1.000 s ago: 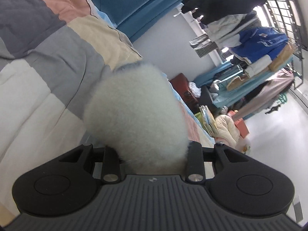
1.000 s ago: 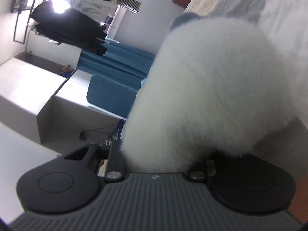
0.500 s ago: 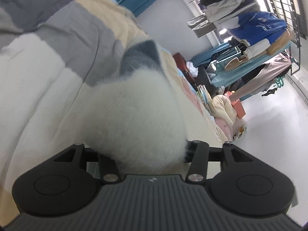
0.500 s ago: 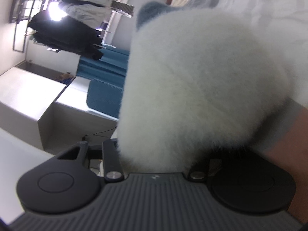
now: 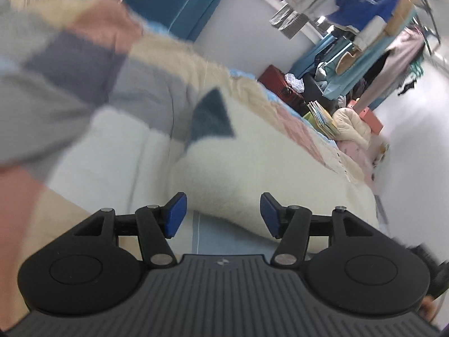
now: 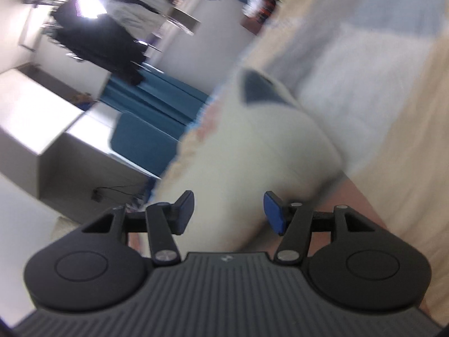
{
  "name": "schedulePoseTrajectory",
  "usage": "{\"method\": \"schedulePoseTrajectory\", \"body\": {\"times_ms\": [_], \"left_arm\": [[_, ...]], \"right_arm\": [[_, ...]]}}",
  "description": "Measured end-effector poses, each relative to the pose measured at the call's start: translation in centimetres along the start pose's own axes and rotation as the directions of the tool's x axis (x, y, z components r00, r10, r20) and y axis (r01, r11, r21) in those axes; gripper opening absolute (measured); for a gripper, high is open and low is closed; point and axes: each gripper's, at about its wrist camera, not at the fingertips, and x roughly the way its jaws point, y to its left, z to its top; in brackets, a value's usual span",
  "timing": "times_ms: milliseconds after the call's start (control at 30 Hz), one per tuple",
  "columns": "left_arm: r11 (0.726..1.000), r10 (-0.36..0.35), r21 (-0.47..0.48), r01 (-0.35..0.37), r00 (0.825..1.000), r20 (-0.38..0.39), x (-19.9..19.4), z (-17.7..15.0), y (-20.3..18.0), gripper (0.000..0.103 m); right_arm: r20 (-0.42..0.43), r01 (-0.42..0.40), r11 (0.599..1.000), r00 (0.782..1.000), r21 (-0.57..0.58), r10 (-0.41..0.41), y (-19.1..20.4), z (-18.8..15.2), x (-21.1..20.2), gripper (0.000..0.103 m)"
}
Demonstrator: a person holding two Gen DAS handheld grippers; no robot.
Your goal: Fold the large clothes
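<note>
The fluffy white garment (image 5: 252, 168) lies on the patchwork quilt (image 5: 84, 70) of the bed, a cream, long-piled bundle with a dark blue-grey triangular patch (image 5: 210, 118) at its far end. In the left wrist view the left tool (image 5: 221, 213) hangs just short of the garment's near edge; its jaws have just been opening and now stand well apart, the blue pads (image 5: 175, 214) bare, with nothing pinched between them and only the fleece and a strip of pale blue sheet visible through the gap. In the right wrist view the right tool (image 6: 228, 212) faces the same garment (image 6: 252, 151) from its other side; its jaws too have just been opening and stand wide, the blue pads (image 6: 273, 213) clear of the fleece, gripping nothing. From this side the dark patch (image 6: 258, 90) sits at the garment's far end, and the quilt (image 6: 378, 84) stretches beyond it. Beyond the garment in the left view, a rack of hanging clothes (image 5: 364, 22) stands past the bed's far edge. Both views are blurred
</note>
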Motion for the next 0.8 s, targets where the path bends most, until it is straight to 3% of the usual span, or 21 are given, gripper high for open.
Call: {"method": "schedulePoseTrajectory", "body": {"times_ms": [200,333,533,667,800], "left_arm": [[0.981,-0.015,0.194,0.001,0.998,0.068,-6.9,2.0,-7.2,0.064],[0.940,-0.019,0.339,-0.024,0.992,0.123,-11.2,2.5,-13.0,0.064],[0.876,-0.037,0.478,-0.065,0.979,0.199,-17.0,0.6,-18.9,0.065],[0.860,-0.067,0.508,-0.046,0.977,0.202,-19.5,-1.4,-20.9,0.067],[0.850,-0.048,0.520,-0.086,0.970,0.239,-21.5,-3.5,-22.0,0.070]], "right_arm": [[0.081,-0.141,0.989,0.986,-0.048,0.144,7.1,2.5,-3.9,0.058],[0.093,-0.206,0.972,0.972,-0.109,0.216,11.9,3.1,-6.2,0.058],[0.099,-0.165,0.933,0.973,-0.321,0.206,17.2,1.1,-10.1,0.059],[0.096,-0.082,0.890,0.986,-0.449,0.139,19.4,-1.2,-12.3,0.059],[0.109,-0.047,0.843,0.986,-0.535,0.124,20.6,-3.8,-14.5,0.059]]}}
